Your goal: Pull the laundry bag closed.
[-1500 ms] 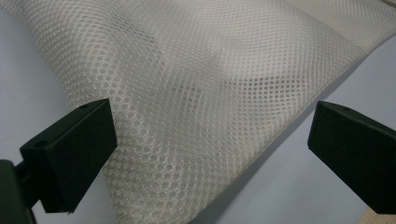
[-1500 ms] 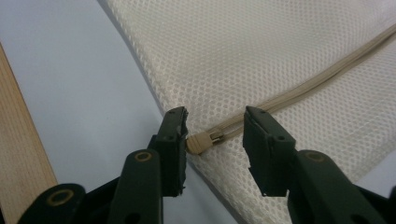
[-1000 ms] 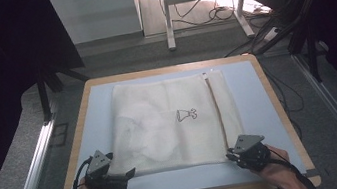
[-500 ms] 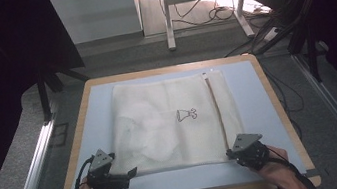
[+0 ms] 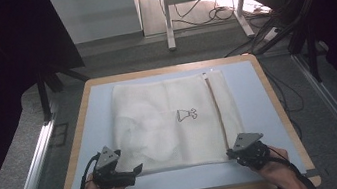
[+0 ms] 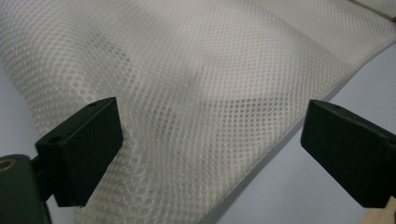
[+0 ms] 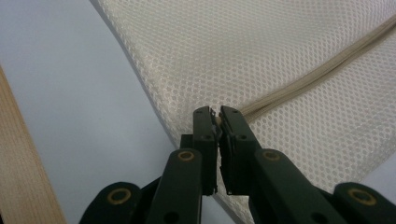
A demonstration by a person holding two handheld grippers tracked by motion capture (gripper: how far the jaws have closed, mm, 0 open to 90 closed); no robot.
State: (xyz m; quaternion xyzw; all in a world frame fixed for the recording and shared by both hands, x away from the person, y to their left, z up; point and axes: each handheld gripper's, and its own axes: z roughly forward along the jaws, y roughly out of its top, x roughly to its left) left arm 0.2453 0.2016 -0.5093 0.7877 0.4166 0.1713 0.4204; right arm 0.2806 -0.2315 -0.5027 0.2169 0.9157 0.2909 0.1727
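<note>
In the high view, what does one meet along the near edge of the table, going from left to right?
Left gripper → near edge of the mesh bag → zipper end → right gripper.

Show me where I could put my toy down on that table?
Bare blue strips lie left of the white mesh laundry bag, right of it by the wooden table rim, and along the near edge between the left gripper and right gripper. The middle is covered.
</note>
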